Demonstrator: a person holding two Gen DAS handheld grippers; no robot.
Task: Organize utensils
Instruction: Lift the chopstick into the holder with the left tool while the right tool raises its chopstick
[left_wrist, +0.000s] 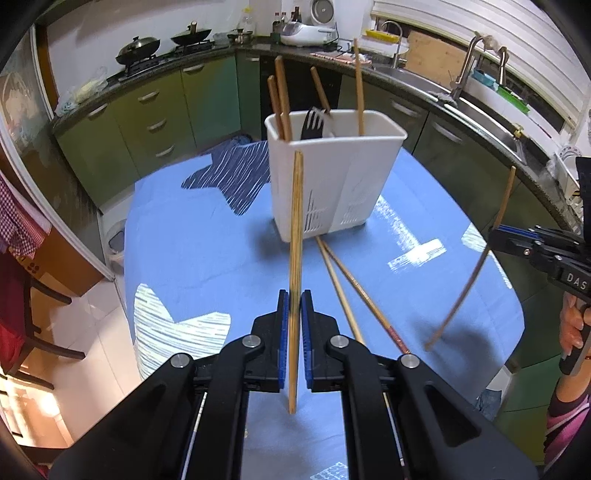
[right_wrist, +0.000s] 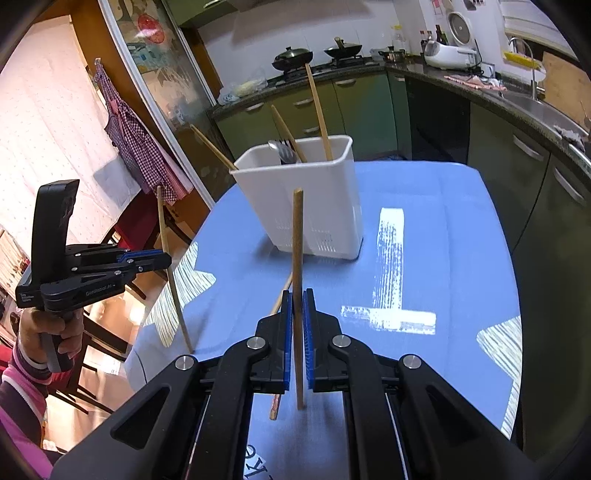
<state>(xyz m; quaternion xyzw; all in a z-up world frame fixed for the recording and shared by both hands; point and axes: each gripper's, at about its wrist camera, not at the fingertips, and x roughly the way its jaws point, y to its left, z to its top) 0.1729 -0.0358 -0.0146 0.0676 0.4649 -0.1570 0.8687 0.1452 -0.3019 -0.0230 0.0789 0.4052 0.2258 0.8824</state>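
Here each gripper pinches one upright chopstick: left gripper (left_wrist: 294, 306) on the left chopstick (left_wrist: 295, 236), right gripper (right_wrist: 297, 304) on the right chopstick (right_wrist: 297, 258), near the white holder (left_wrist: 354, 177)

Pretty even indoor light in both fisheye views, nothing blown out. Soft dark shadows sit on the blue patterned tablecloth (left_wrist: 207, 258) right under the left gripper (left_wrist: 294, 306) and beside the white slotted plastic utensil holder (left_wrist: 332, 177) ahead of it. Heavy barrel distortion bends the green kitchen cabinets (left_wrist: 147, 122) toward the edges, with black vignetting in all 4 corners. Warm glare shows low-left on the floor. The close black gripper arms look slightly soft.
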